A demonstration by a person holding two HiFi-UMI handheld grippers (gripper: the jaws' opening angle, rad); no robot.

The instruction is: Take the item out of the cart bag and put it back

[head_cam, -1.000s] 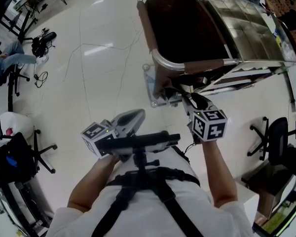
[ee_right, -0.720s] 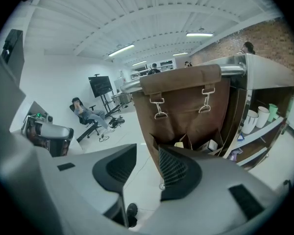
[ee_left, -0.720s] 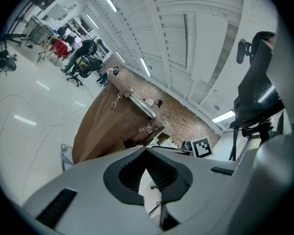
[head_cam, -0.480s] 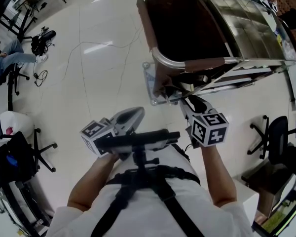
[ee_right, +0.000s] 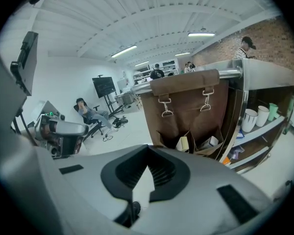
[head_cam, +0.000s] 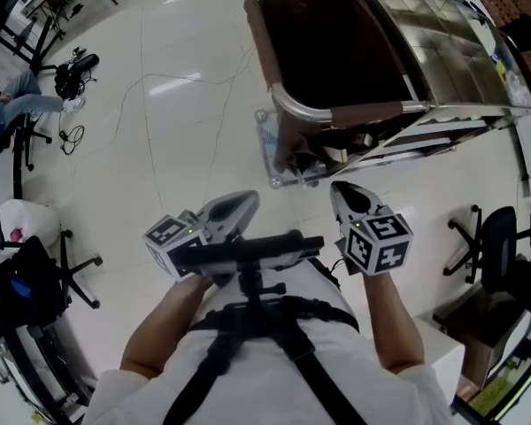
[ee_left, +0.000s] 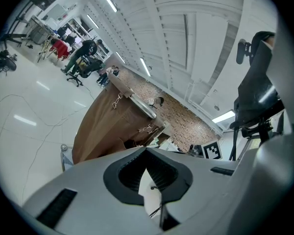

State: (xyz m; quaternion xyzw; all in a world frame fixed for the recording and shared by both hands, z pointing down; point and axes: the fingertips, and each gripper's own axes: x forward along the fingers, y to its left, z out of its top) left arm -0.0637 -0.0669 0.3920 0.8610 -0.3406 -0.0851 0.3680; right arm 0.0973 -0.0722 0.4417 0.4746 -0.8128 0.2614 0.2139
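right gripper (ee_right: 148, 147) jaws have just been closing, now pressed together at the tips, nothing between them. left gripper (ee_left: 147, 150) jaws also together, empty, held low in front of the person's body, pointing out over the floor (head_cam: 159, 149). brown cart bag (ee_right: 186, 116) hangs by two metal clips from the cart's (head_cam: 442, 51) top rail. item is in the bag: small cream box (ee_right: 183, 143) stands in the low outer pocket, white box (ee_right: 211, 142) beside it in the same pocket. in the head view the right gripper (head_cam: 339, 189) points at the pocket end of the bag (head_cam: 288, 144), near it, not touching. white cups (ee_right: 249, 120) on the cart shelf right of the bag.
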